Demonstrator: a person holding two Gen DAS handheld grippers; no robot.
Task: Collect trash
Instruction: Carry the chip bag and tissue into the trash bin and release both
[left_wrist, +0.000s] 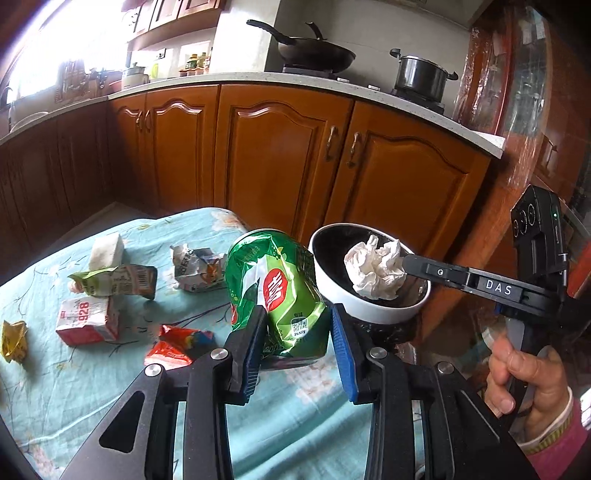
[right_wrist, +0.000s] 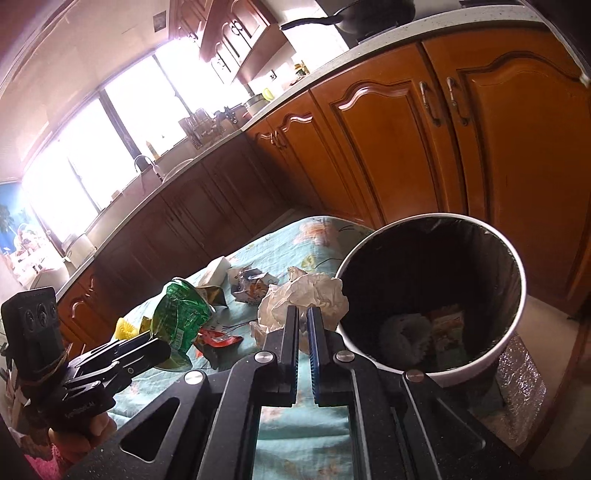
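- My left claw (left_wrist: 295, 328) is clamped on a crushed green can (left_wrist: 275, 291), blue pads pressed to both sides; the can is off the cloth, tilted, just left of the bin (left_wrist: 369, 310).
- From the right wrist view the same can (right_wrist: 181, 317) sits in the left claw (right_wrist: 162, 347) at frame left, above the worktop (right_wrist: 295, 435).
- My right claw (right_wrist: 303, 332) has its jaws nearly together, pinching a crumpled white tissue (right_wrist: 306, 295); the wad hangs at the bin's (right_wrist: 480, 369) near rim.
- From the left wrist view the tissue (left_wrist: 373, 269) is over the bin's mouth, on the tip of the right claw (left_wrist: 406, 266).
- The bin is white outside with a black liner; some trash lies at the bottom, too dark to identify.
- It stands at the worktop's right end; I cannot tell what it rests on.
- Left on the blue floral cloth (left_wrist: 74, 387): a red-and-white carton (left_wrist: 86, 319), a flattened green pouch (left_wrist: 114, 280), a white block (left_wrist: 107, 253), a crumpled printed wrapper (left_wrist: 197, 271), a red wrapper (left_wrist: 181, 345), a yellow wrapper (left_wrist: 14, 339).
- A hand (left_wrist: 524, 384) with a pink cuff grips the right handle.
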